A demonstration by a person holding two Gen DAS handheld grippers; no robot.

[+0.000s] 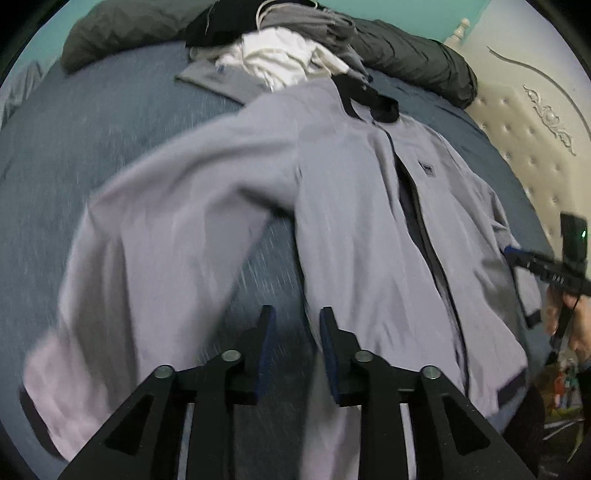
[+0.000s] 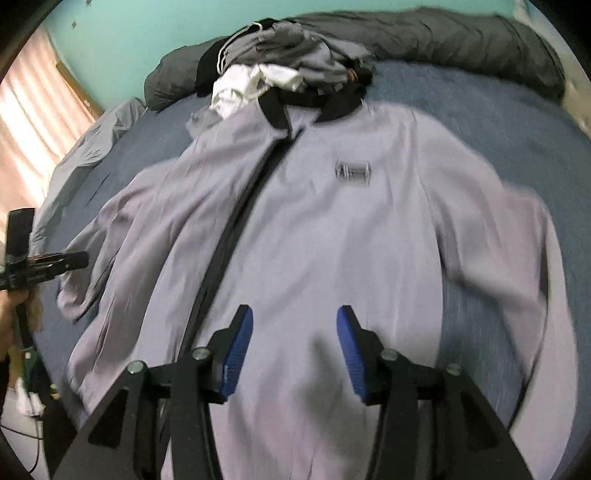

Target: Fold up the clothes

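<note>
A pale lilac zip jacket (image 1: 354, 206) (image 2: 332, 229) with a black collar lies face up on the blue bed sheet, zip part open, both sleeves spread outward. My left gripper (image 1: 297, 325) hovers open above the gap between the left sleeve (image 1: 140, 236) and the body, holding nothing. My right gripper (image 2: 294, 325) hovers open over the jacket's lower front, empty. Each gripper shows at the other view's edge: the right gripper (image 1: 511, 254) by the jacket's right sleeve, the left gripper (image 2: 83, 259) near the left sleeve. Both views are motion-blurred.
A pile of clothes (image 1: 280, 55) (image 2: 277, 62), white, grey and black, lies beyond the collar. A dark grey duvet (image 1: 413, 55) (image 2: 443, 33) runs along the far side. A cream tufted headboard (image 1: 528, 140) stands right. Blue sheet (image 1: 74, 147) lies bare left.
</note>
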